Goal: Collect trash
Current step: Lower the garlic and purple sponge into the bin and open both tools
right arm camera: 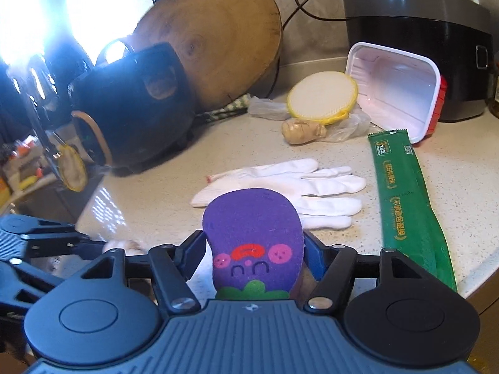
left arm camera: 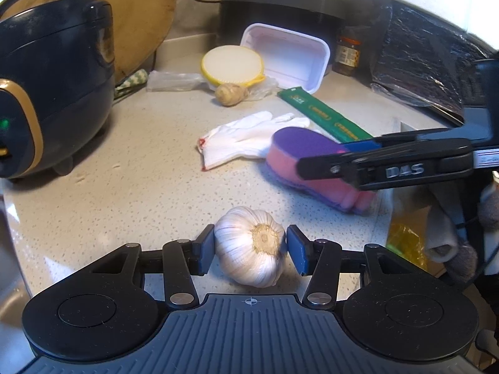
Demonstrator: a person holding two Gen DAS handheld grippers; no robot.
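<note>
My left gripper (left arm camera: 250,246) is shut on a white garlic bulb (left arm camera: 251,246), held low over the speckled counter (left arm camera: 140,193). My right gripper (right arm camera: 254,251) is shut on a purple and pink sponge (right arm camera: 252,237); the sponge also shows in the left wrist view (left arm camera: 312,162), with the right gripper (left arm camera: 315,163) reaching in from the right. A white glove (right arm camera: 290,187), a green wrapper (right arm camera: 405,199), a ginger piece (right arm camera: 302,131), crumpled clear plastic (right arm camera: 346,129), a yellow-rimmed lid (right arm camera: 322,96) and a tipped white tray (right arm camera: 396,90) lie beyond.
A dark blue rice cooker (left arm camera: 53,93) stands at the left. A round wooden board (right arm camera: 218,37) leans on the back wall. A black appliance (right arm camera: 436,46) stands at the back right. The counter edge (right arm camera: 477,283) curves at the right.
</note>
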